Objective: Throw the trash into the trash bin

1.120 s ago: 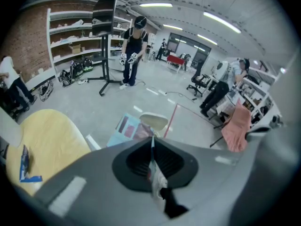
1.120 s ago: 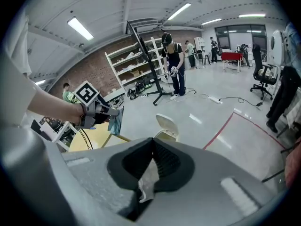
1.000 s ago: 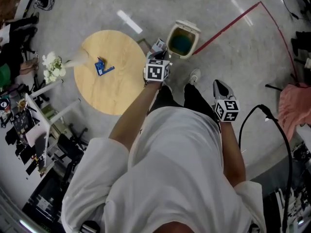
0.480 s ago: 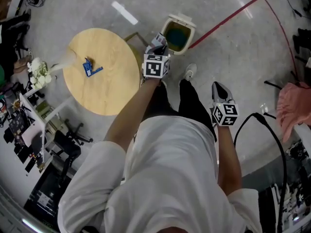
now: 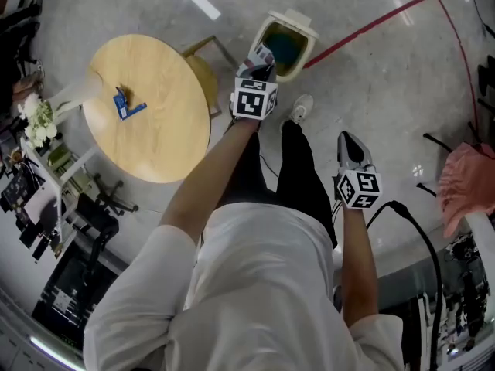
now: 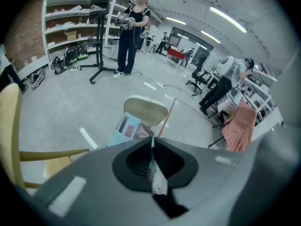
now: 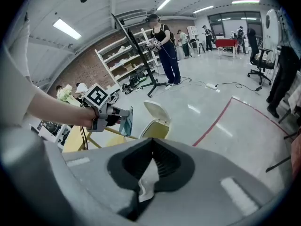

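Left claw (image 5: 261,59), arm outstretched, pinches blue packet (image 7: 124,121) near trash bin (image 5: 308,49); right claw (image 5: 349,141), low at side, clamps white scrap (image 7: 146,178).

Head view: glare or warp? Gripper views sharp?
Head view: light streaks glare on the floor, edges bow. Left gripper view: dark vignette, the blue wrapper in its jaws soft. Right gripper view: same vignette, white paper scrap blurred, ceiling lights blown out.

Left gripper (image 5: 262,55) on outstretched arm, tight on a wrapper (image 6: 128,127); right gripper (image 5: 349,140) nearer the body, tight on paper scrap (image 7: 147,177).
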Available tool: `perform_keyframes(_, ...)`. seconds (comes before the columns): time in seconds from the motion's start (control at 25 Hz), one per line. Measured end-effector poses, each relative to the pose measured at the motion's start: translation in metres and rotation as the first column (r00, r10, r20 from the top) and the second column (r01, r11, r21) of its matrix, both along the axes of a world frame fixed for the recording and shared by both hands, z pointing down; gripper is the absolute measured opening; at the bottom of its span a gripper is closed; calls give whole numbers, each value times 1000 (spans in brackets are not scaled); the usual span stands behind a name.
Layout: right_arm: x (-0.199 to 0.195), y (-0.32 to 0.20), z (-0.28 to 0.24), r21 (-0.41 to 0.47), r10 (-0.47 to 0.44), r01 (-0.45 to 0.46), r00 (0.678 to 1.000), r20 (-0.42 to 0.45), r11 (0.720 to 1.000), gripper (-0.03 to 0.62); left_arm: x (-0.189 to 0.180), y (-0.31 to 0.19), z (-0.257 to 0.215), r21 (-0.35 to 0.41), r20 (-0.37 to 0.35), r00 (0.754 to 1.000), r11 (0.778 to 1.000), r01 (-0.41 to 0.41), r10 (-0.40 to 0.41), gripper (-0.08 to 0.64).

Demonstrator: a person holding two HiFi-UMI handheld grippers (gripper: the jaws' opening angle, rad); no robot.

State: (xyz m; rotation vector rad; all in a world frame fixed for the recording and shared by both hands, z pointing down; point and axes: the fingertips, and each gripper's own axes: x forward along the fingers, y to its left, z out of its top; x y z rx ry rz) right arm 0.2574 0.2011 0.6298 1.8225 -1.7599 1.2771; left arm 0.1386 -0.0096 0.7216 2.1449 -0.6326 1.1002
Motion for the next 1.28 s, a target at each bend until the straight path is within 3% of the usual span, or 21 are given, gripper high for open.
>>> perform_keyframes(1.0, -2, -17, 158, -12, -15, 16, 996, 84, 1000, 0, 41, -12, 181, -29, -23, 999, 999, 28, -29, 8)
perform_keyframes(1.28, -12, -38, 185, 2, -33, 33, 995, 96, 999, 0, 30, -17, 207, -39, -21, 999, 999, 27, -28, 9)
